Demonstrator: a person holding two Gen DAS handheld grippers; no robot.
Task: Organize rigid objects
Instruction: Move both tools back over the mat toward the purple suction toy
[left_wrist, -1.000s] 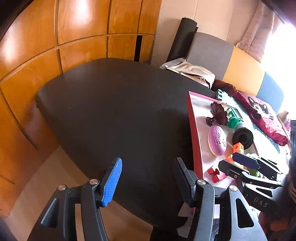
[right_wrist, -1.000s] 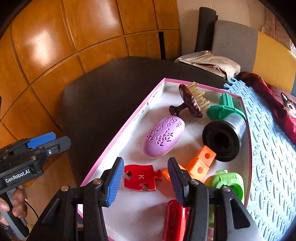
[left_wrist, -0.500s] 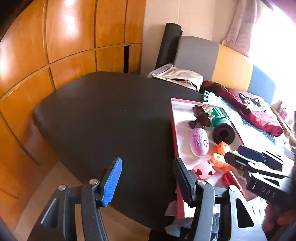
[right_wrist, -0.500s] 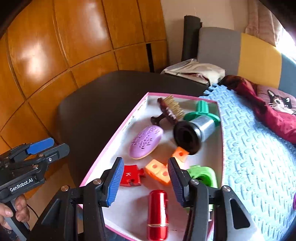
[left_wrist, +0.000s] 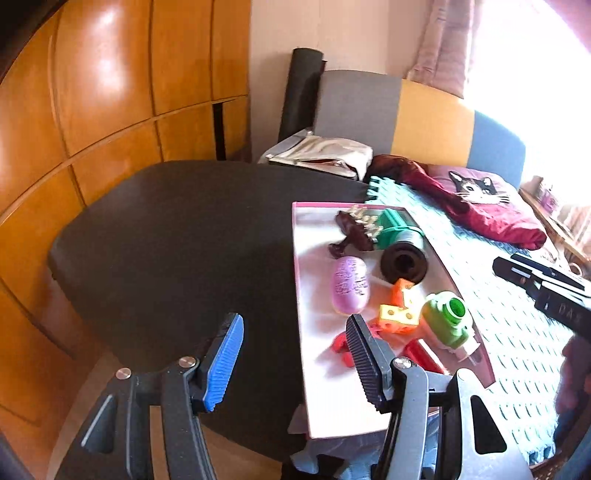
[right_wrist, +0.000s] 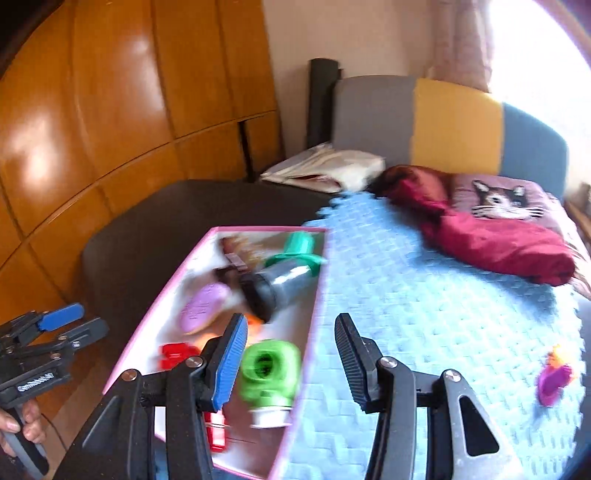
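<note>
The right gripper is the nearer one to the work. Its jaws stand partly apart and hold nothing. Between them, in the right wrist view, I see the right wall of the pink-rimmed tray and the blue foam mat. The green cap-like toy lies just left of this gap, partly behind the blue pad, inside the tray near its front. Its long axis seems to run toward the camera, with a white end nearest, but the picture is blurred.

The left gripper is also partly open and empty. It points over the dark desk, and the tray lies to its right. There the purple oval case, the black spool, the orange blocks, the brown brush and a red puzzle piece lie loosely together.

One small purple and orange toy lies alone on the mat, well apart from the tray, to the right.

Around are wooden cupboard doors, a grey, yellow and blue headboard and a red cat cushion.
</note>
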